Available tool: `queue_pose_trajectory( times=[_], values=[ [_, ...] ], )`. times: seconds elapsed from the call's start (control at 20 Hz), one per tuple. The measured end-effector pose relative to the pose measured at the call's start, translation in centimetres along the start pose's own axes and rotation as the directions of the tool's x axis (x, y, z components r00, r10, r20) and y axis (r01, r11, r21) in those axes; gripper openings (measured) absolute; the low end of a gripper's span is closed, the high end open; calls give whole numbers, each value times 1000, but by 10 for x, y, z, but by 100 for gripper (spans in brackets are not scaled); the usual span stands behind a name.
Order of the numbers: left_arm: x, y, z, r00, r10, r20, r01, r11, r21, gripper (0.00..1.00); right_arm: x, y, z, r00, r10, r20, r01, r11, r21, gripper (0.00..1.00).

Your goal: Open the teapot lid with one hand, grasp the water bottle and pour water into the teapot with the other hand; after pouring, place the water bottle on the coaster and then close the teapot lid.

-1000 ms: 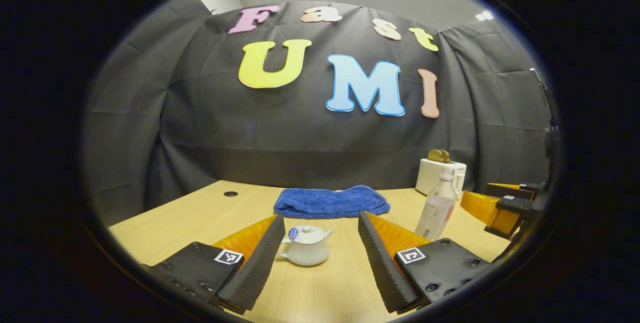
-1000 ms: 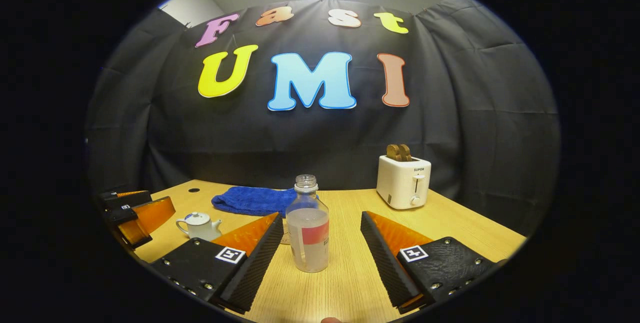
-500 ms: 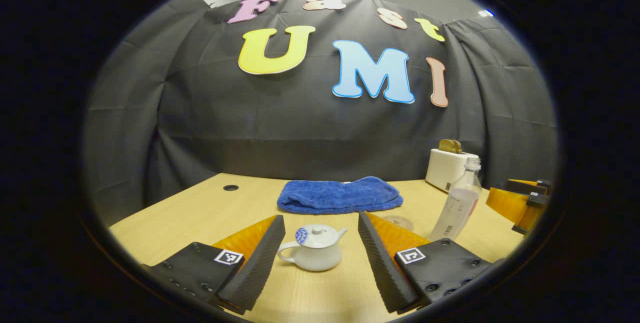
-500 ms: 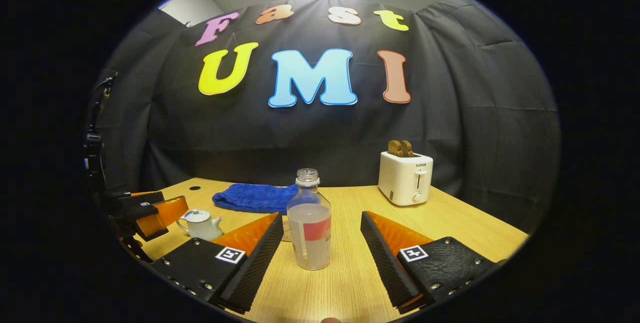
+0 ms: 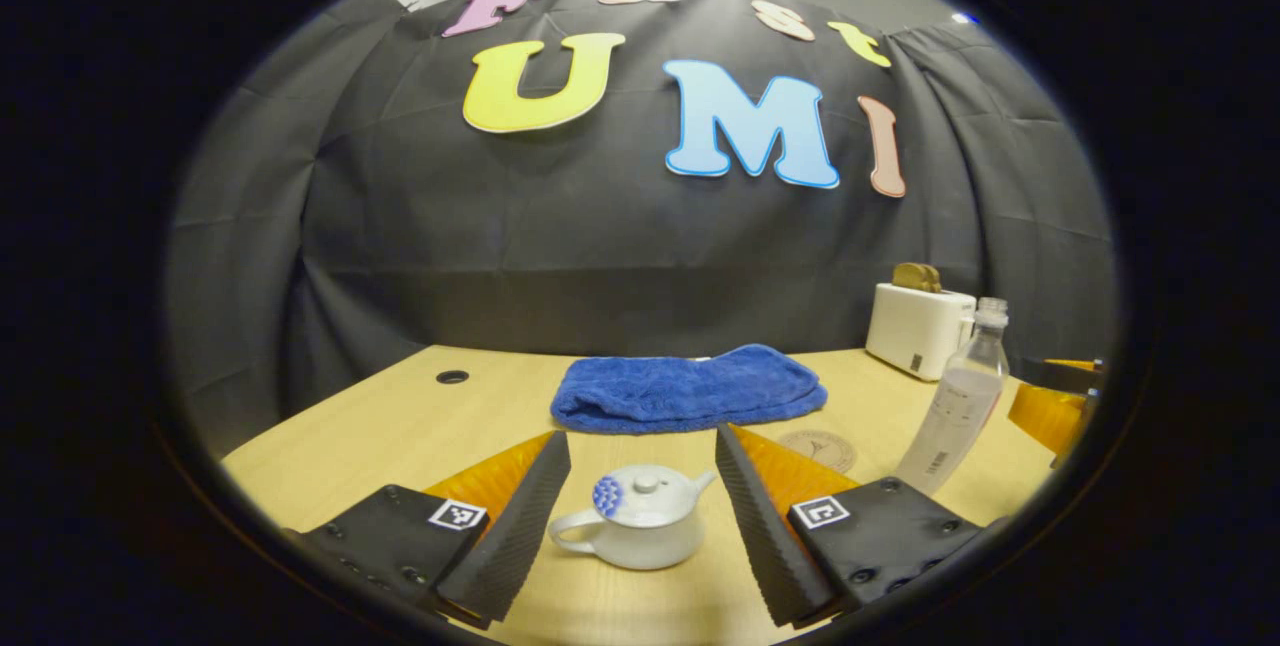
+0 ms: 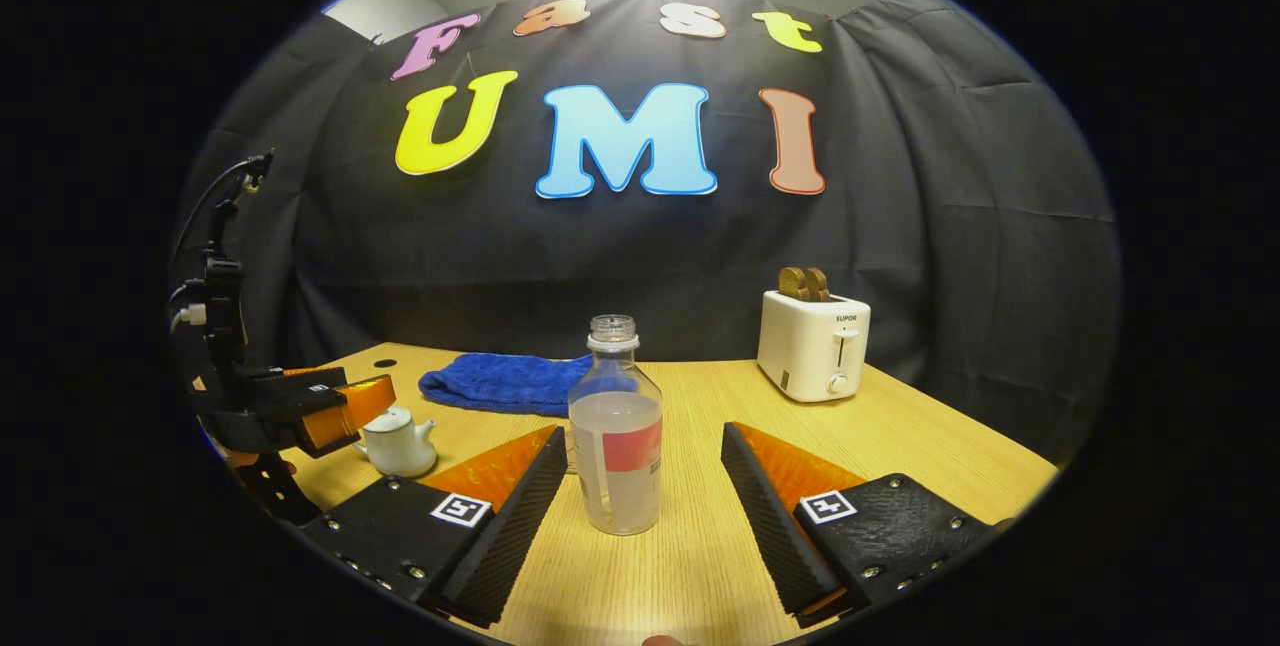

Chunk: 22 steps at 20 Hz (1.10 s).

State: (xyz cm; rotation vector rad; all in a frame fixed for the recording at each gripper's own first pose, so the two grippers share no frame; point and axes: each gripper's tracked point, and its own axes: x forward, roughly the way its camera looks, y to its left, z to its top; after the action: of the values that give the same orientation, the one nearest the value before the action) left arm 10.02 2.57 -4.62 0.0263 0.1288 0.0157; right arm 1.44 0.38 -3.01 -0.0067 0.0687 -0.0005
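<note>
Wooden surface [image 5: 400,426] holds teapot [image 5: 632,516] w/ lid on, between released left gripper [image 5: 640,516] jaws; bottle [image 6: 615,436] stands between released right gripper [image 6: 645,506] jaws, untouched.

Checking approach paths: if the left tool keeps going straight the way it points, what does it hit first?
Most likely the teapot: it sits centred between the open fingers of the left tool, lid on. Beyond it lies the blue towel. How far ahead the pot is cannot be told.
</note>
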Motion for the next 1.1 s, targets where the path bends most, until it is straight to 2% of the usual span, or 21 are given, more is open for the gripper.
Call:
queue_pose_trajectory(
  times=[0.15,0.2,0.25,0.45,0.6,0.9,0.95,1.0,1.1],
  values=[
    [10,0,-6,1000,-8,-17,8,1000,13,92,3,-2,-3,1000,-4,-8,4,1000,8,96],
    [13,0,-7,1000,-7,-22,7,1000,19,85,4,-2,-4,1000,-5,-11,5,1000,8,96],
    [16,1,-8,1000,-5,-27,6,1000,24,84,4,-3,-5,1000,-7,-15,7,1000,7,96],
    [23,0,-18,999,-10,-51,12,999,32,84,8,-5,-11,999,-12,-29,12,1000,6,96],
    [29,4,-24,998,2,-63,1,999,39,66,10,-7,-15,999,-16,-41,17,1000,11,96],
    [38,5,-29,998,15,-68,-10,998,65,65,12,-16,-21,998,-30,-56,32,999,30,96],
    [35,4,-25,998,16,-66,-12,998,69,55,11,-16,-21,998,-30,-58,32,999,32,96],
    [34,2,-27,998,18,-68,-12,997,77,48,11,-16,-22,998,-31,-60,33,999,34,96],
    [36,2,-26,997,17,-69,-11,996,85,48,11,-18,-22,998,-34,-60,36,999,36,96]
  ],
)
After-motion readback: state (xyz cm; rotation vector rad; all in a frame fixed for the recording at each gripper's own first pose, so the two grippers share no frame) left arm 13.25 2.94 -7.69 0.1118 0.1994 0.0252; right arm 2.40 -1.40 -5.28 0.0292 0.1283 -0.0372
